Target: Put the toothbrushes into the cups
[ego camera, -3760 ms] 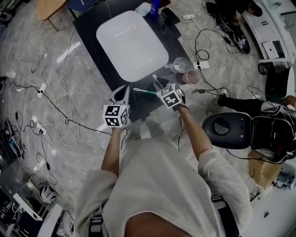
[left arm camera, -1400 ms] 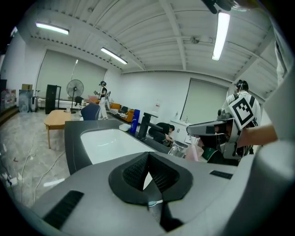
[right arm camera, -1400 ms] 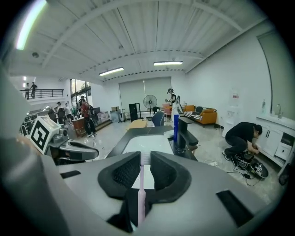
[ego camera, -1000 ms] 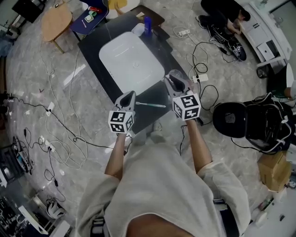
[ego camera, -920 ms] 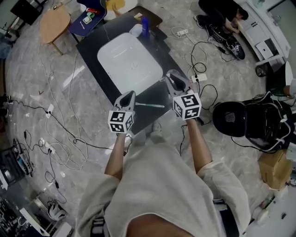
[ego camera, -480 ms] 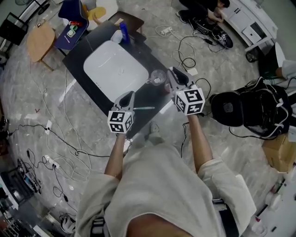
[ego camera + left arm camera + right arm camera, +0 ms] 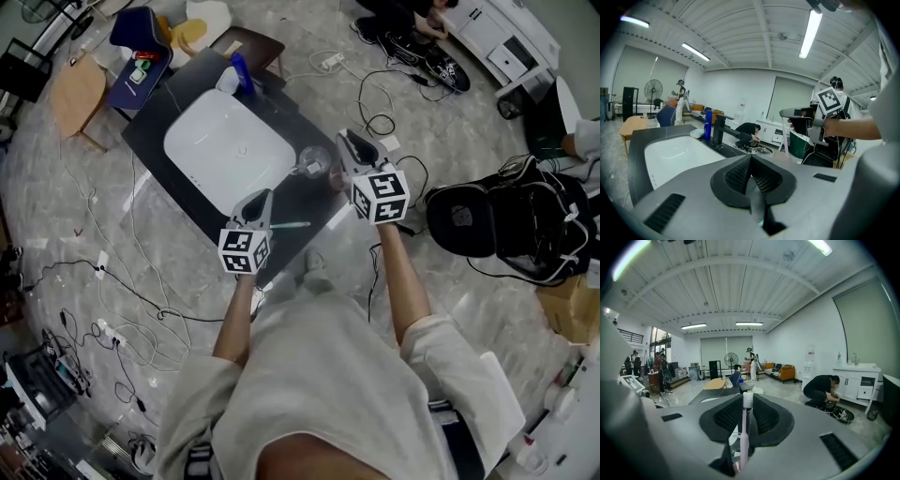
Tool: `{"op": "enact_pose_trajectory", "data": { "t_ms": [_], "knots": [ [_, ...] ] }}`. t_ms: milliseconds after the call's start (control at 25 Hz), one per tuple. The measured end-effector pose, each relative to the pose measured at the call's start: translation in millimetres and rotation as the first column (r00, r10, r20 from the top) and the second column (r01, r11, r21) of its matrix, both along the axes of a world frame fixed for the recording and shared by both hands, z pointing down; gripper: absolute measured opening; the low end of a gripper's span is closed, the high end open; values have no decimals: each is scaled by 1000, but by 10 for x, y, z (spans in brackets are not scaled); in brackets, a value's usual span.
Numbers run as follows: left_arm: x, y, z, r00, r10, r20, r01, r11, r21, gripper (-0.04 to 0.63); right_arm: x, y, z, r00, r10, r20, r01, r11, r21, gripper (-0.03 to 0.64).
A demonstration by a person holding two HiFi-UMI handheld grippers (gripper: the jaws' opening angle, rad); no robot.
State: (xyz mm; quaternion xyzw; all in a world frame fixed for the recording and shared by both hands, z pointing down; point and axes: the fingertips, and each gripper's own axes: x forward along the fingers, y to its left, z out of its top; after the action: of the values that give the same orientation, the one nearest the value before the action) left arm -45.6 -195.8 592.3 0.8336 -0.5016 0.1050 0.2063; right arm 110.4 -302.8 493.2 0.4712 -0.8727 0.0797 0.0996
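The pink toothbrush (image 7: 744, 432) stands straight up between the jaws of the right tool (image 7: 355, 146). The tool is clenched on its handle, with the brush end on top. It holds the toothbrush up over the right end of the dark counter (image 7: 305, 197), close to the two cups. The clear cup (image 7: 314, 161) stands on the counter just beside the white sink (image 7: 228, 150). The pink cup (image 7: 336, 178) stands right next to the clear cup, partly behind the tool. The green toothbrush (image 7: 292, 225) lies flat on the counter near the front edge, just beside the left tool (image 7: 262, 199). The left tool has its jaws closed together with nothing in them, and it hangs over the front of the counter. I cannot tell if it touches the green toothbrush. A blue bottle (image 7: 242, 71) stands at the back of the sink by a dark tap (image 7: 719, 133). Cables (image 7: 112, 281) trail over the grey floor around the counter. A black bag (image 7: 487, 230) sits on the floor to the right. Farther off, a person (image 7: 822, 390) crouches on the floor.
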Motion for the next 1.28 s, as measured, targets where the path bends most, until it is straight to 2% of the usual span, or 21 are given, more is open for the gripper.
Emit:
{"op": "enact_pose_trajectory", "data": {
  "t_ms": [640,960,1280],
  "knots": [
    [-51,-83,111,1000,-9,29,10,999,-35,26,172,26,708,999,41,18,-39,994,-101,81],
    [24,-90,164,999,2,33,-1,999,-42,26,254,110,938,998,56,10,-54,989,-140,81],
    [65,-70,167,999,6,31,-5,999,-41,26,477,127,979,993,120,20,-116,982,-148,87]
  ]
}}
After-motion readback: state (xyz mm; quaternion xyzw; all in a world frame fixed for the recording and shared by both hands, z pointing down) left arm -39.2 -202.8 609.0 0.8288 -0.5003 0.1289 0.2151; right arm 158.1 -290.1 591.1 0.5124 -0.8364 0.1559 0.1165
